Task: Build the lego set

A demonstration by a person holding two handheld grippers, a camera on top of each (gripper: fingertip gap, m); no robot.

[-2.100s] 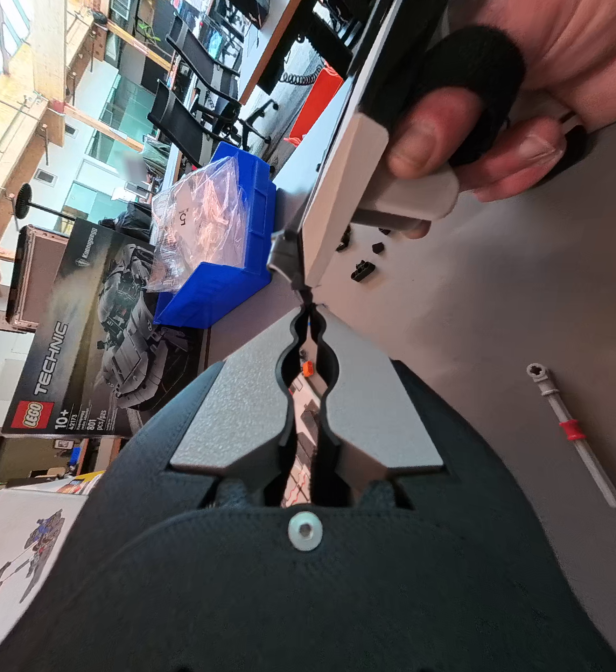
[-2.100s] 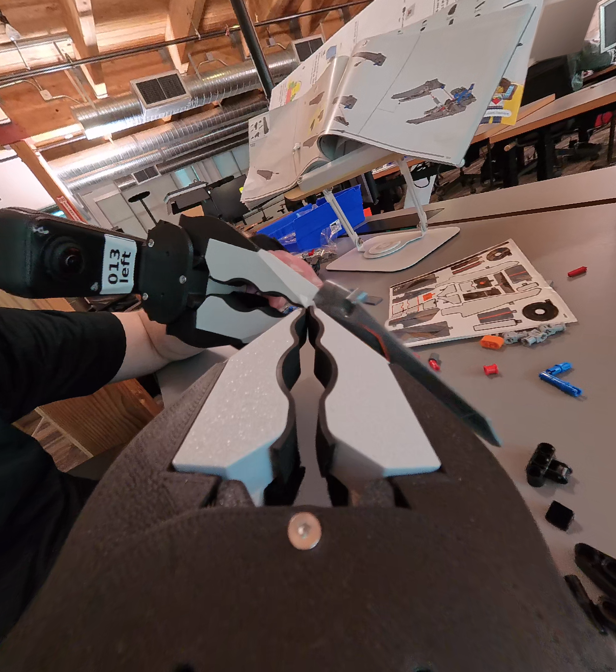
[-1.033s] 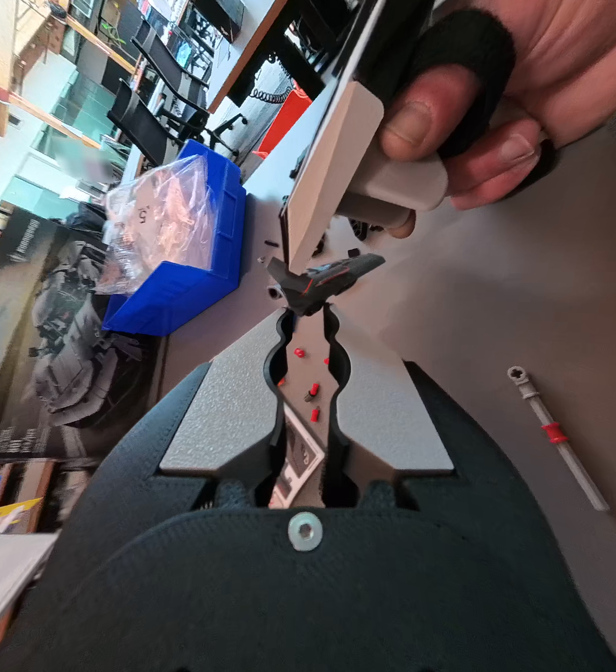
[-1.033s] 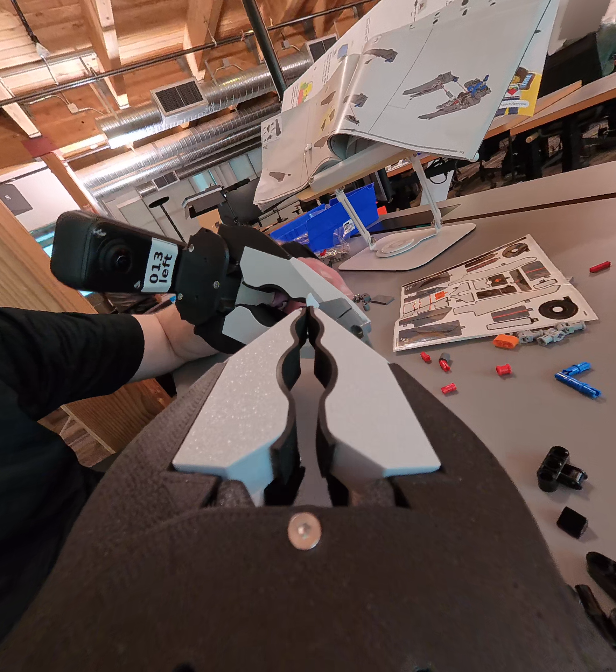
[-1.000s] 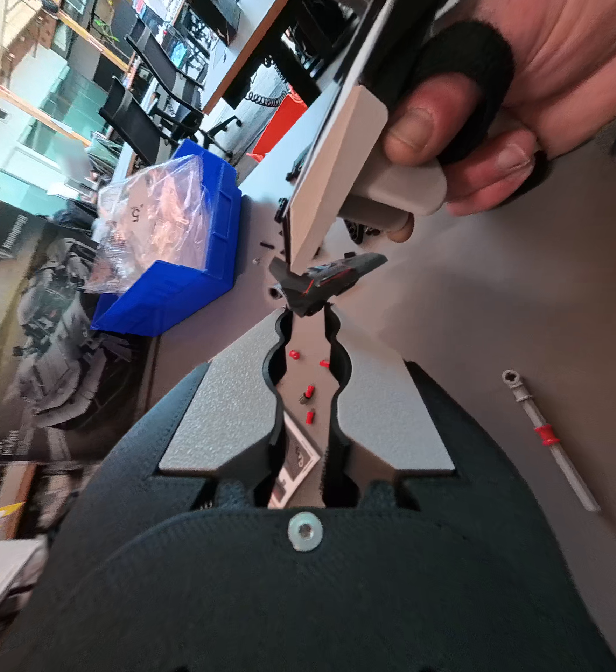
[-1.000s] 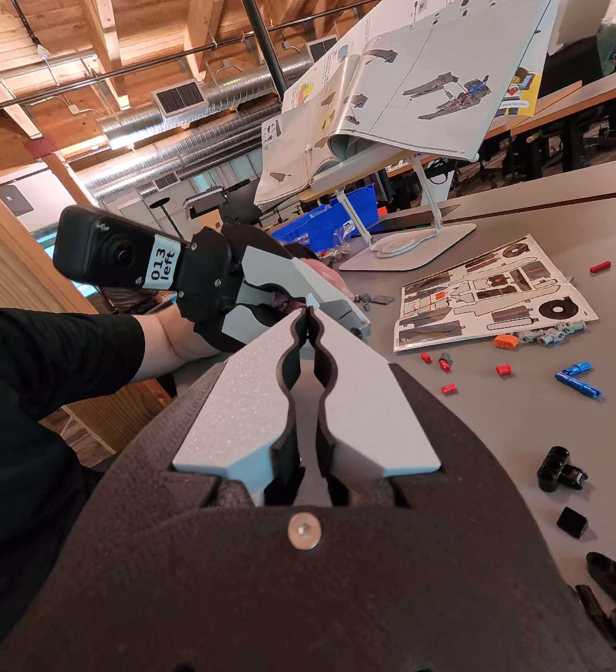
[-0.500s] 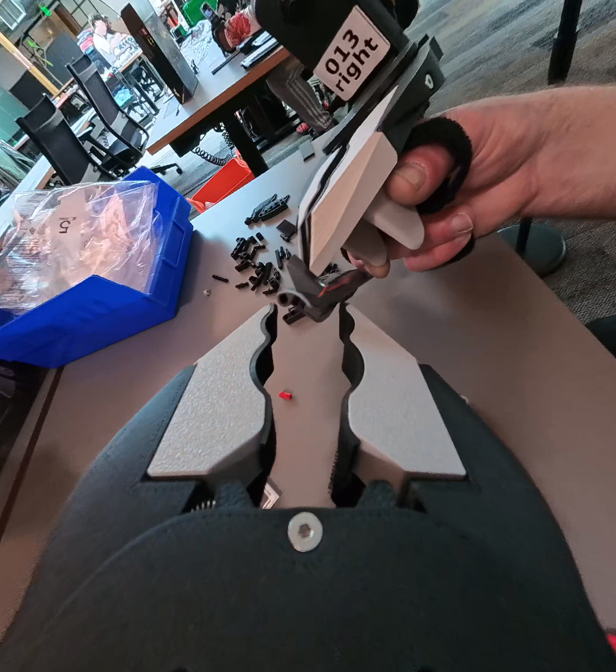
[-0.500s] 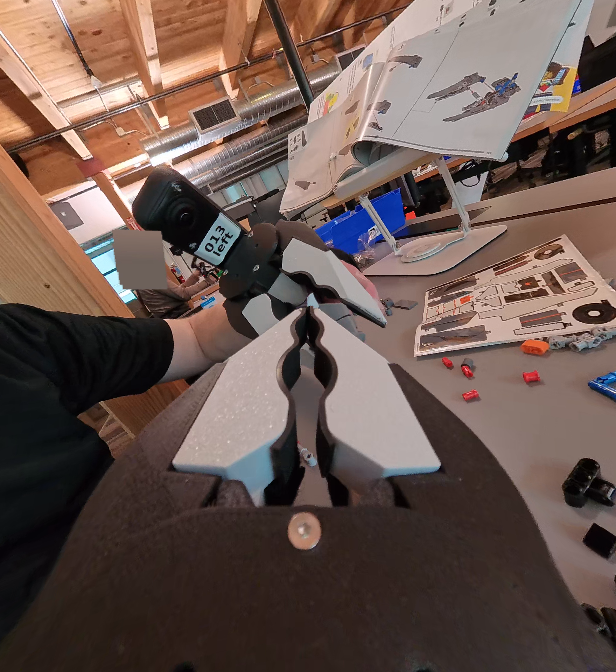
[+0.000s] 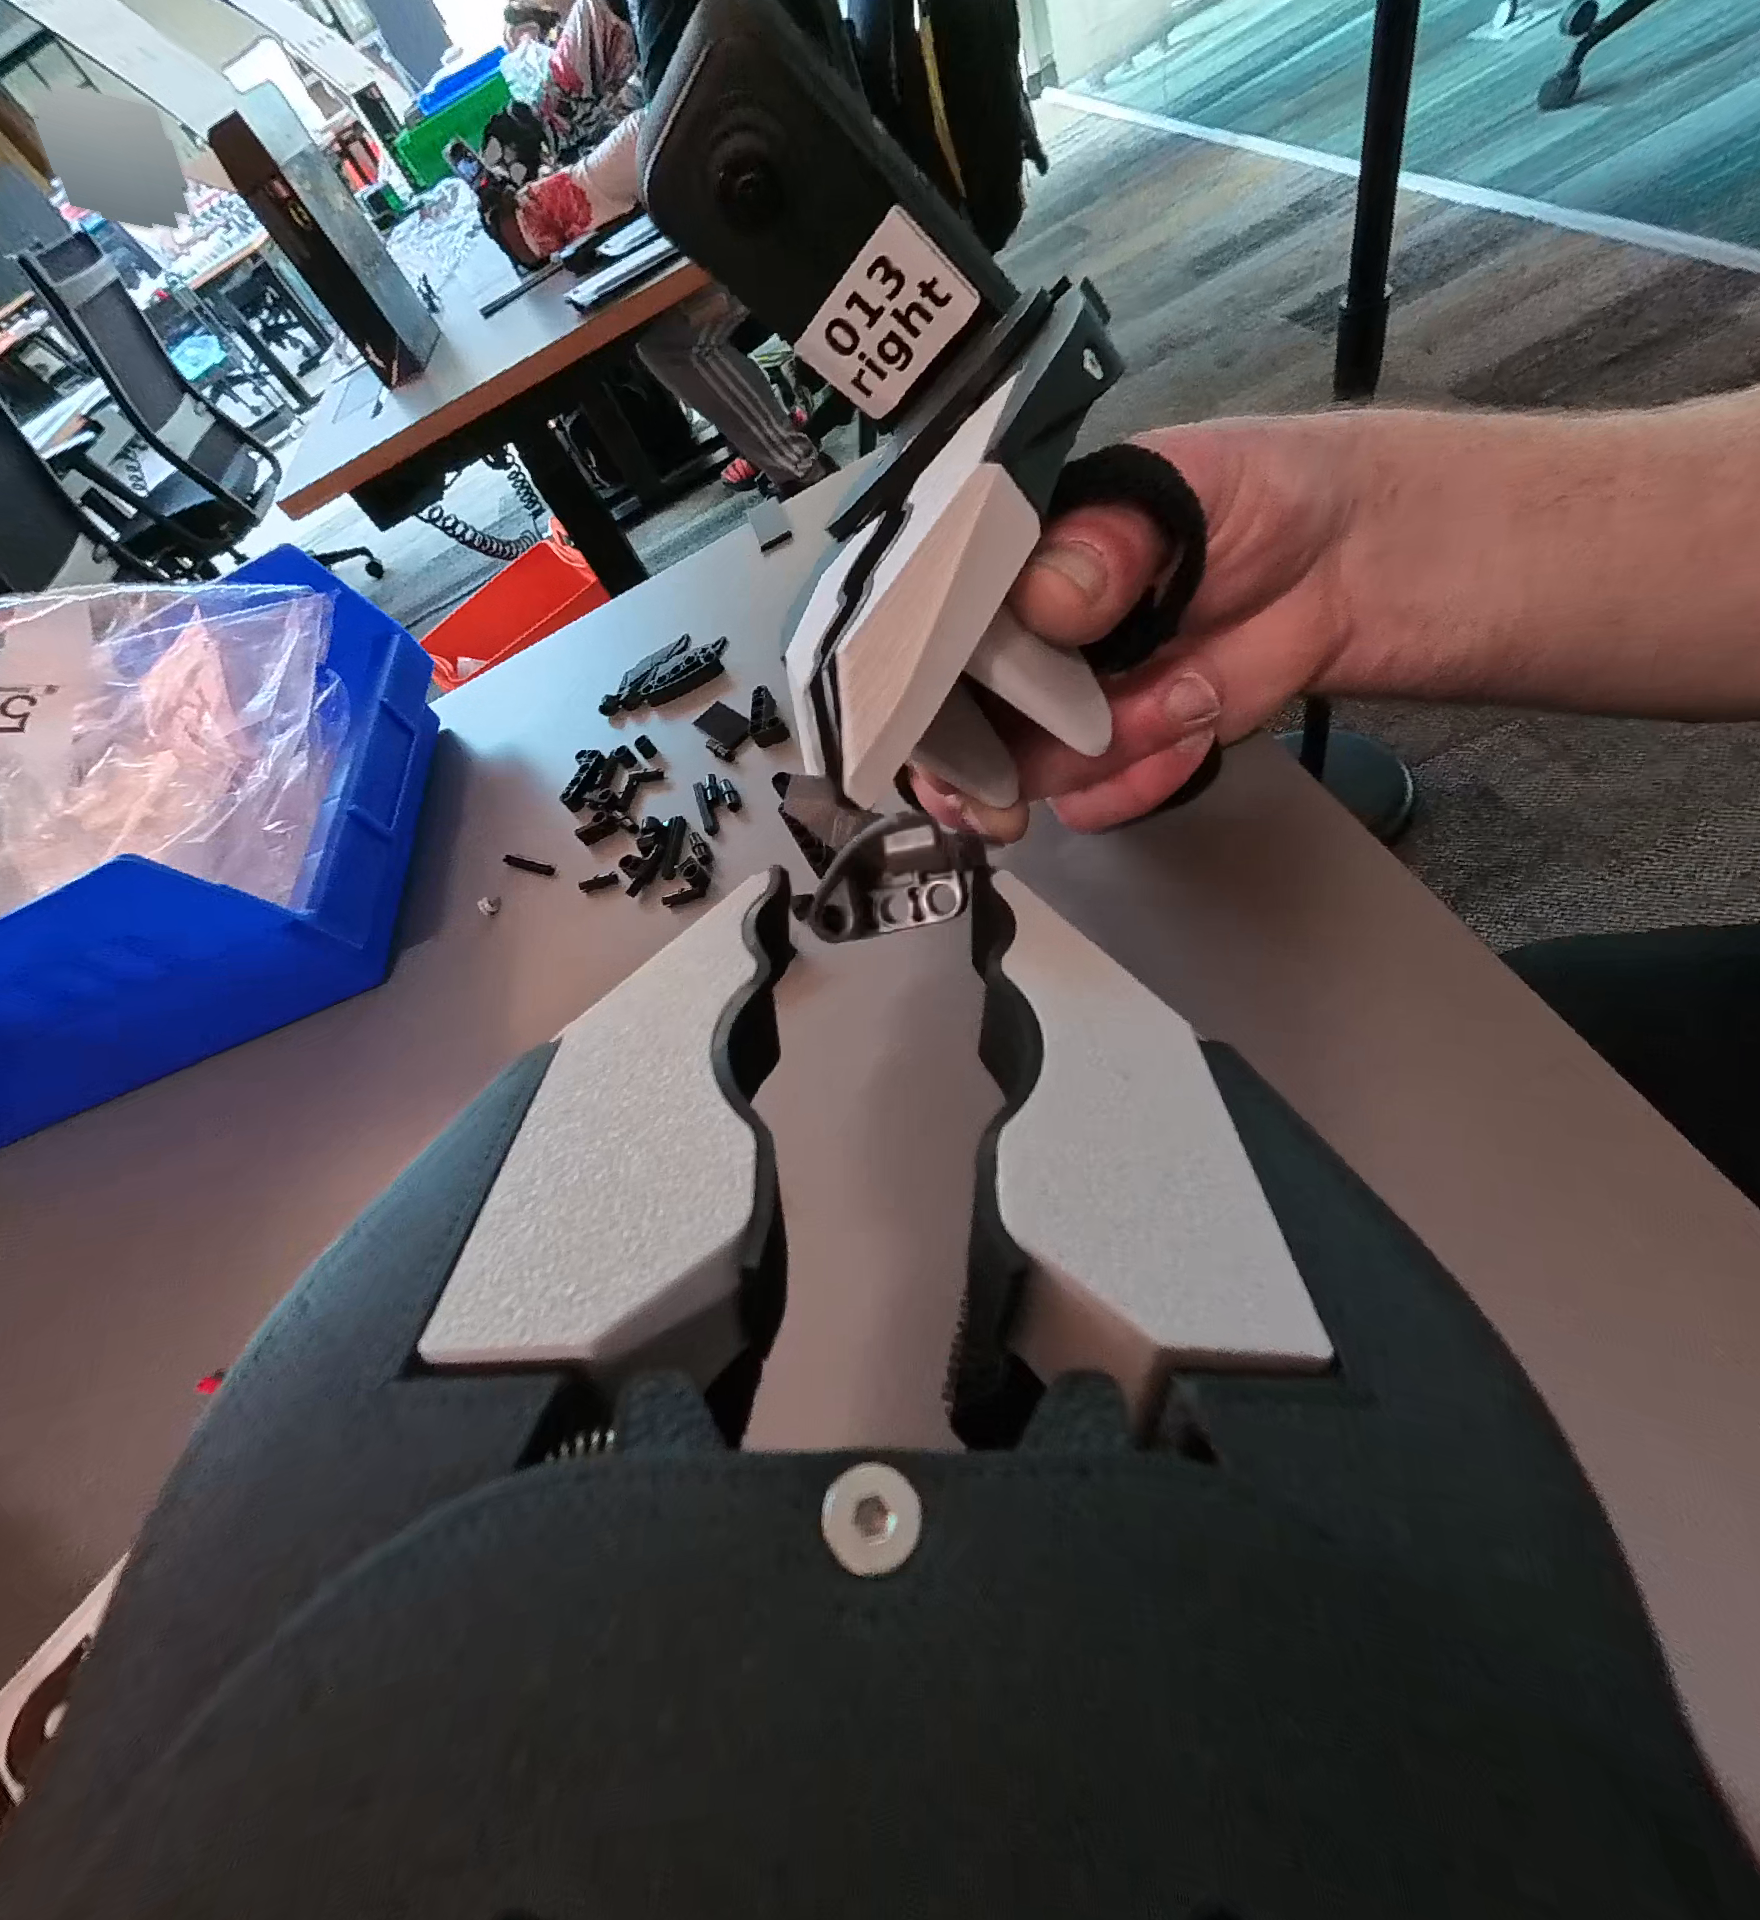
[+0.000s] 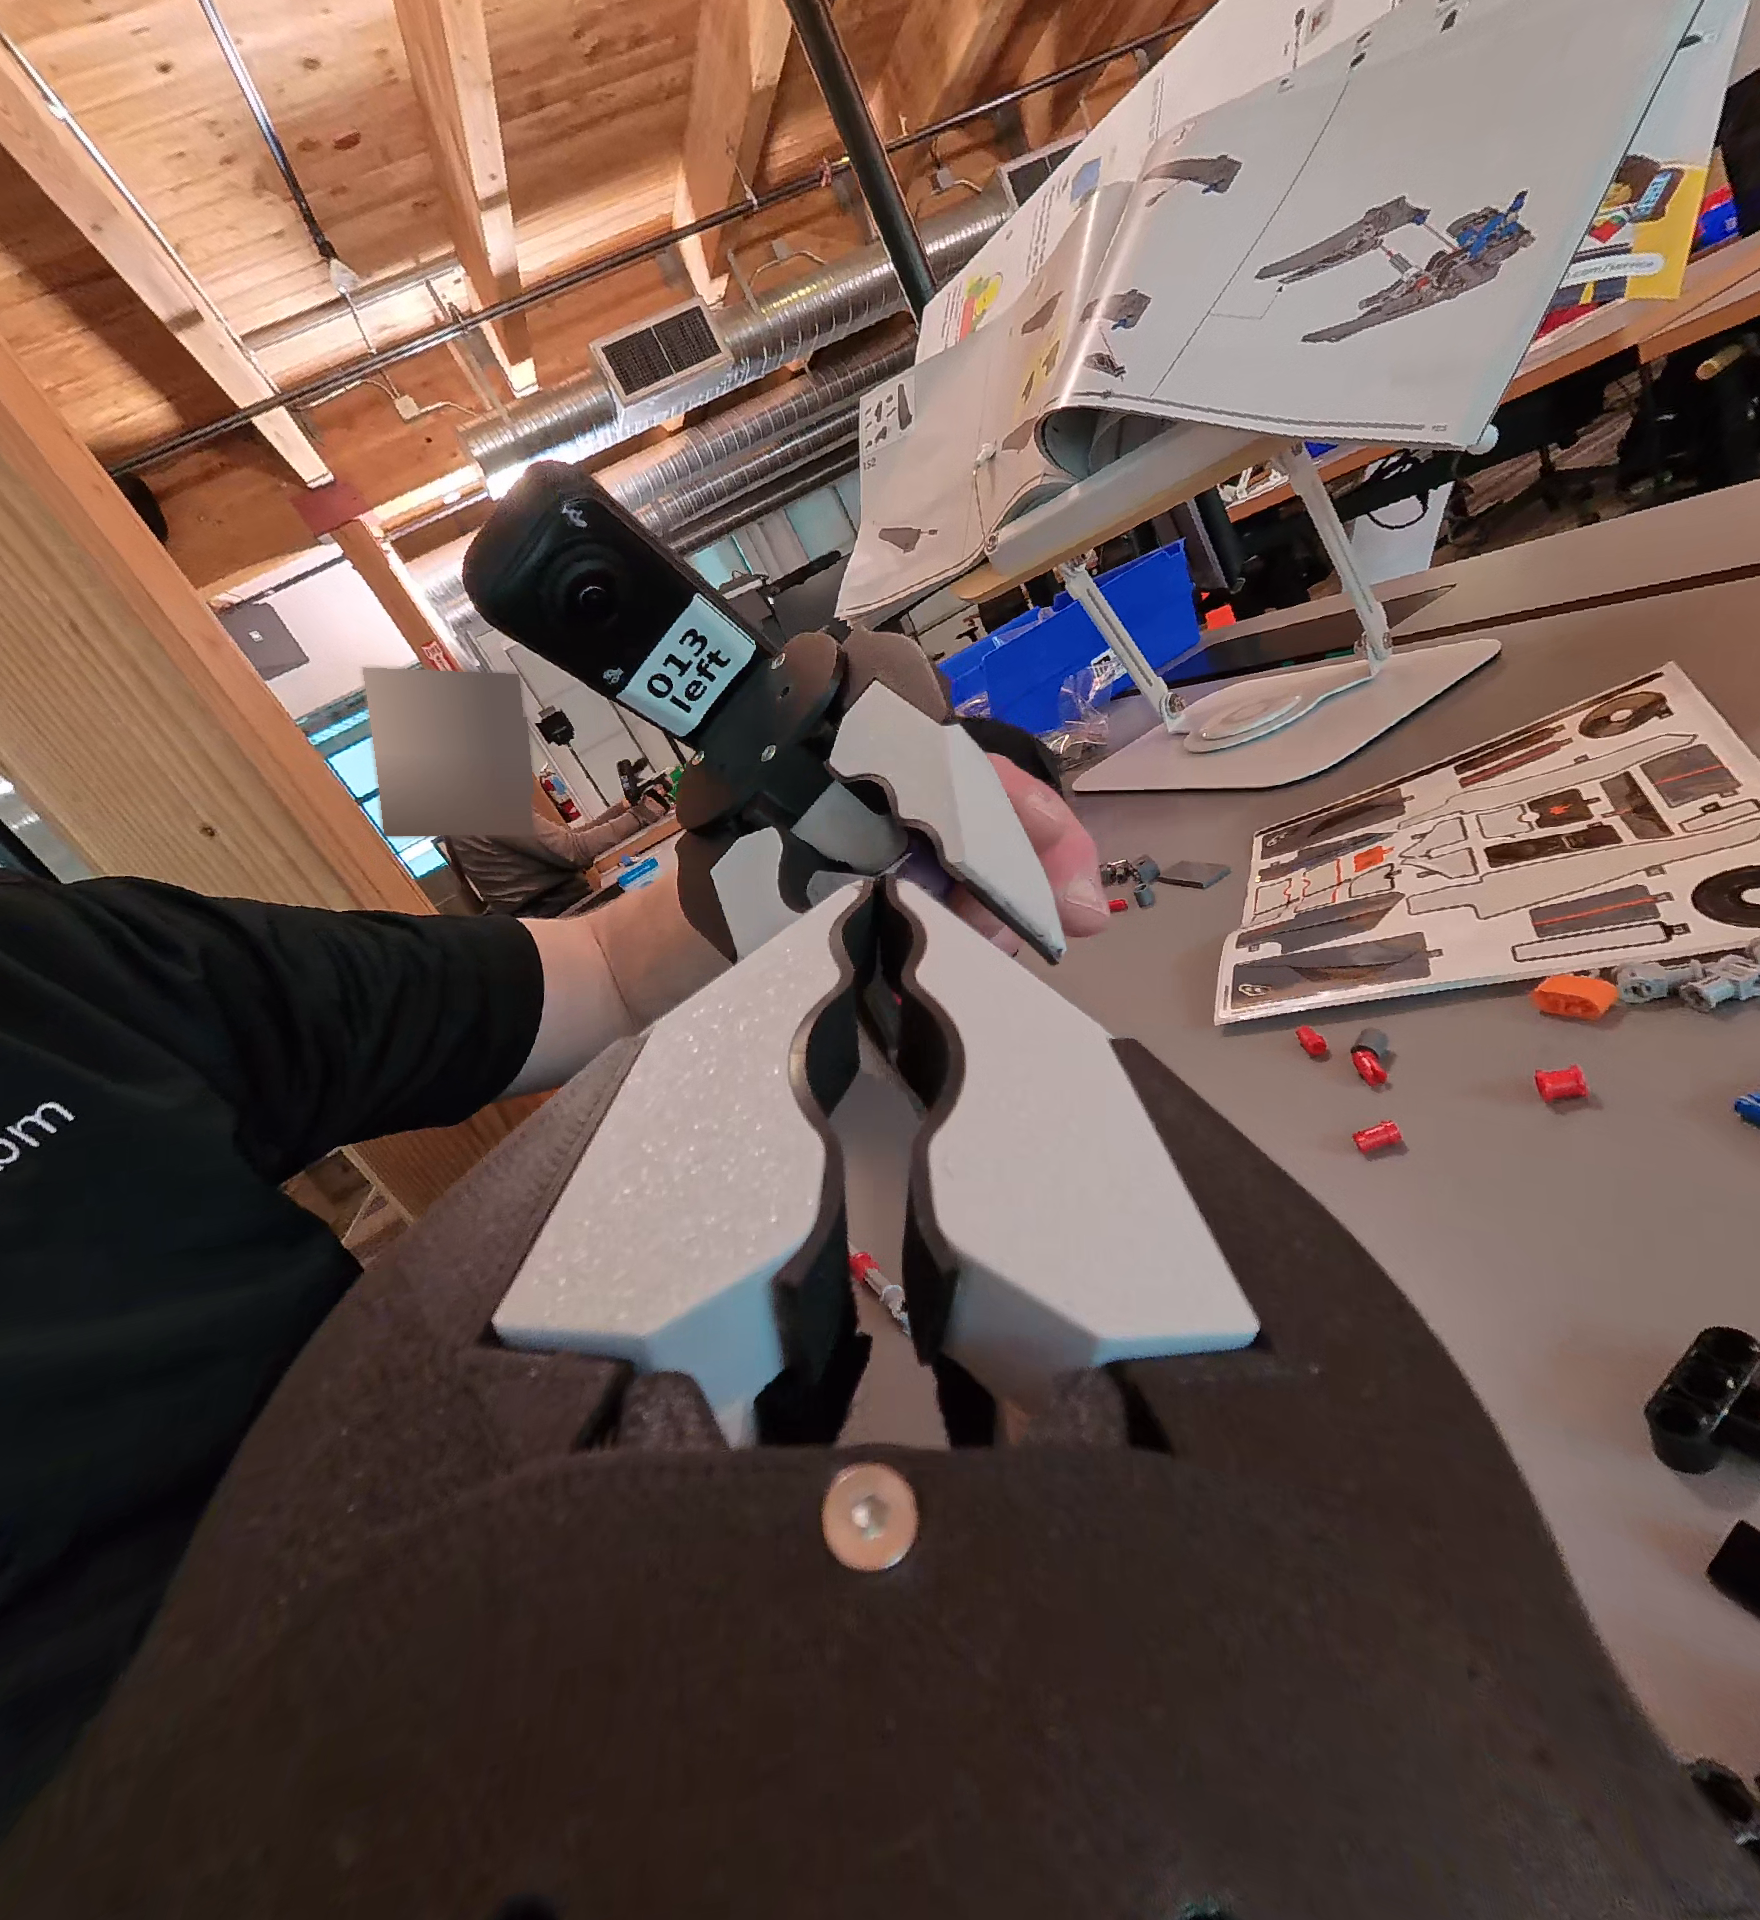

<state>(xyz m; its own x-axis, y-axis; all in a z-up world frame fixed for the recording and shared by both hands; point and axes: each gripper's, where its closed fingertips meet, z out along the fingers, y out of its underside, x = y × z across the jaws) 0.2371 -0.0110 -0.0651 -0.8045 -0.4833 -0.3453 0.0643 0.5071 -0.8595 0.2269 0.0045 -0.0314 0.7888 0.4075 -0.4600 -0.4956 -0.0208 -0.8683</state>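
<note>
A small dark grey Lego assembly [image 9: 907,902] with a curved black part hangs just above the grey table [image 9: 1219,1039]. My right gripper [image 9: 840,792] comes down from above and is shut on its top. My left gripper [image 9: 878,902] is open, with its fingertips on either side of the assembly; whether they touch it is unclear. In the right wrist view my right gripper [image 10: 878,896] is shut at the tips and the assembly is almost hidden behind its fingers. The left gripper's grey finger [image 10: 949,821] stands just beyond them.
A blue bin [image 9: 180,966] with a clear bag of parts stands left. Several small black parts [image 9: 647,821] lie behind the grippers. A sticker sheet [image 10: 1530,852], red pins [image 10: 1375,1135], black connectors [image 10: 1728,1403] and the instruction booklet on its stand [image 10: 1271,260] are on the right. The table edge is near the person. My two grippers' fingertips are within a few centimetres of each other.
My left gripper has opened and let go of the dark assembly, which it held before. Both grippers have turned upright over the table. The right gripper still holds the assembly.
</note>
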